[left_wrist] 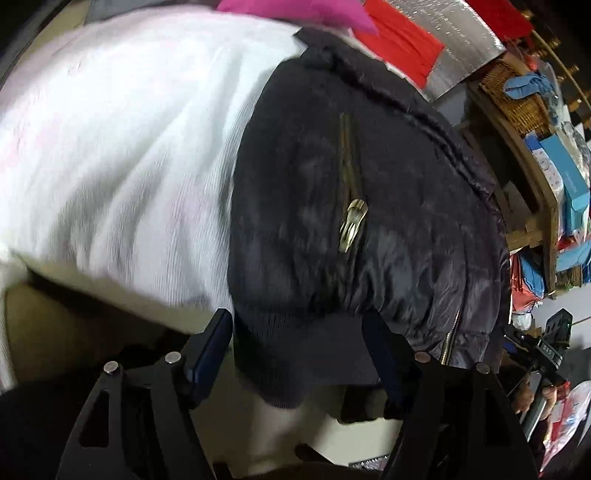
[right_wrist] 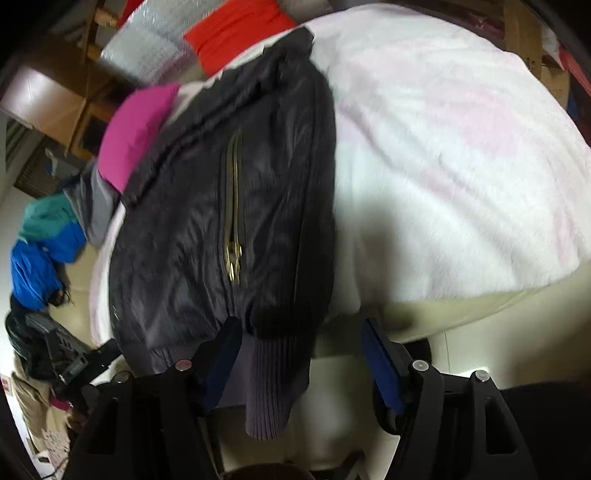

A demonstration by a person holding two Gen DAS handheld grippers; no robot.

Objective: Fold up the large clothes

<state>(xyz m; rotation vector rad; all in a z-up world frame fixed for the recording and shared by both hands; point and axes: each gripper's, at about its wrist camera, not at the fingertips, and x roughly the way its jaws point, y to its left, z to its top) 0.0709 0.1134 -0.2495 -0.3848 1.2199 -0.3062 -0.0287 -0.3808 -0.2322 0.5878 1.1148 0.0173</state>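
Observation:
A dark padded jacket (left_wrist: 351,206) with a gold zip pull (left_wrist: 352,221) lies folded lengthwise on a white fluffy blanket (left_wrist: 129,147). Its ribbed hem hangs over the near edge. My left gripper (left_wrist: 299,350) is open, and the hem sits between its blue pads without being pinched. The right wrist view shows the same jacket (right_wrist: 207,221) and zip pull (right_wrist: 232,254). There my right gripper (right_wrist: 301,354) is open. The ribbed hem (right_wrist: 273,380) drapes against the left finger (right_wrist: 221,354), well apart from the right finger (right_wrist: 380,362).
The blanket (right_wrist: 443,166) covers a cream cushion (right_wrist: 461,317). A pink garment (right_wrist: 136,136), red cloth (right_wrist: 236,29) and silver padding (right_wrist: 147,40) lie beyond the jacket. Blue and teal clothes (right_wrist: 40,251) are heaped at the left. A cluttered wooden shelf (left_wrist: 517,99) stands to the right.

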